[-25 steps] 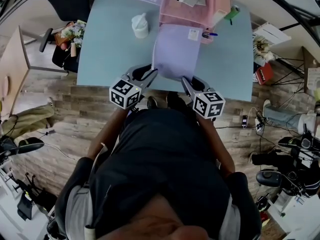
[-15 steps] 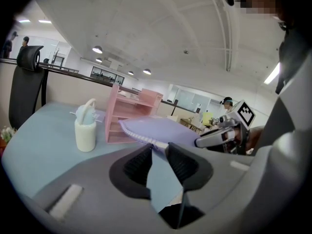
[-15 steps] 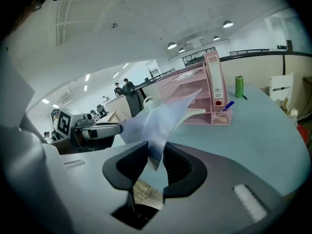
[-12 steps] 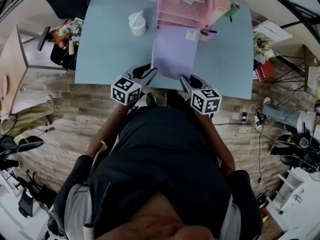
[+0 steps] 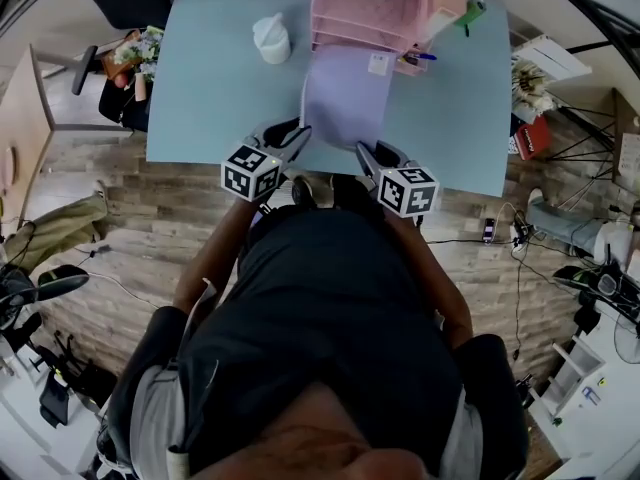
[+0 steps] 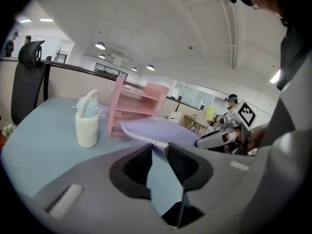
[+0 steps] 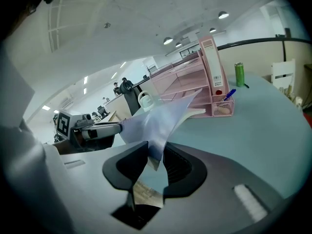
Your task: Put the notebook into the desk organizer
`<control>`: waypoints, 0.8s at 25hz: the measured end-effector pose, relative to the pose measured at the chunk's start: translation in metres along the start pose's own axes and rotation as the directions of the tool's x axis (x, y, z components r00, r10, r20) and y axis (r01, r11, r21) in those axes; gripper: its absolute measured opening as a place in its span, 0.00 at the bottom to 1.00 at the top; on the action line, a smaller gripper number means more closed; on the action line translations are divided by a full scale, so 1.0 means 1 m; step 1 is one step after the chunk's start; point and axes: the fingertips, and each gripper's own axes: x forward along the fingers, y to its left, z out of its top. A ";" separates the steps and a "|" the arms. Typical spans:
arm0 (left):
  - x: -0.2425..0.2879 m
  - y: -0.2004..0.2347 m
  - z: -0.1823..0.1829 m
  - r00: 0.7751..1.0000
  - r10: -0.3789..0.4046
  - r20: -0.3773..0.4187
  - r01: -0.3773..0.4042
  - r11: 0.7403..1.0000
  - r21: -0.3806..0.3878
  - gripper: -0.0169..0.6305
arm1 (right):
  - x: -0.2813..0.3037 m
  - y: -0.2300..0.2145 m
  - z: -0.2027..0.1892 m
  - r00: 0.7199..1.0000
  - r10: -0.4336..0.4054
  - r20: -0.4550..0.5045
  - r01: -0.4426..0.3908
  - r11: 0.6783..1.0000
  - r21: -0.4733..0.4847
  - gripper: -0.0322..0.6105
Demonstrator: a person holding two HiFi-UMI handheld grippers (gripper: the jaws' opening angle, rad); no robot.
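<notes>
1. The pink desk organizer (image 5: pixel 385 8) stands at the far edge of the pale blue counter (image 5: pixel 215 98), its open shelves facing the person.
2. The lavender notebook (image 5: pixel 345 103) lies just in front of the organizer, outside it. Its far edge reaches the front of the lowest shelf, and its near edge points away toward the person. Whether it touches the shelf cannot be told.
3. The left gripper (image 5: pixel 300 133) is at the notebook corner farthest from the organizer, on the person's left. In the left gripper view its jaws are drawn narrow, pinching the spiral-bound corner of the notebook (image 6: pixel 156 129).
4. The right gripper (image 5: pixel 362 153) is at the other corner away from the organizer. In the right gripper view its jaws clamp the thin edge of the notebook (image 7: pixel 156 121), which rises from them toward the organizer (image 7: pixel 195 84).
5. A white cup (image 5: pixel 272 40) stands to the left of the organizer, apart from it.
6. A blue pen (image 5: pixel 420 56) sits at the organizer's right front corner, in a small mesh holder.
7. A green can (image 7: pixel 239 74) stands just to the right of the organizer.
</notes>
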 end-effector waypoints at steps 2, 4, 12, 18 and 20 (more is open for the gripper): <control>0.002 0.001 0.000 1.000 0.003 -0.001 -0.003 1.000 0.001 0.28 | 0.002 -0.002 0.000 1.000 0.004 -0.002 -0.004 1.000 0.004 0.20; 0.003 0.003 0.002 1.000 0.007 0.001 -0.007 1.000 0.005 0.28 | 0.005 -0.004 0.001 1.000 0.007 -0.003 -0.007 1.000 0.004 0.20; 0.017 0.008 0.011 1.000 0.013 0.018 -0.014 1.000 0.025 0.28 | 0.010 -0.016 0.012 1.000 0.008 -0.004 -0.008 1.000 0.006 0.20; 0.025 0.011 0.015 1.000 0.014 0.011 -0.014 1.000 0.018 0.28 | 0.014 -0.024 0.018 1.000 0.010 -0.010 -0.010 1.000 0.007 0.20; 0.028 0.013 0.016 1.000 0.016 0.008 -0.016 1.000 0.016 0.28 | 0.015 -0.027 0.020 1.000 0.010 -0.014 -0.010 1.000 0.004 0.20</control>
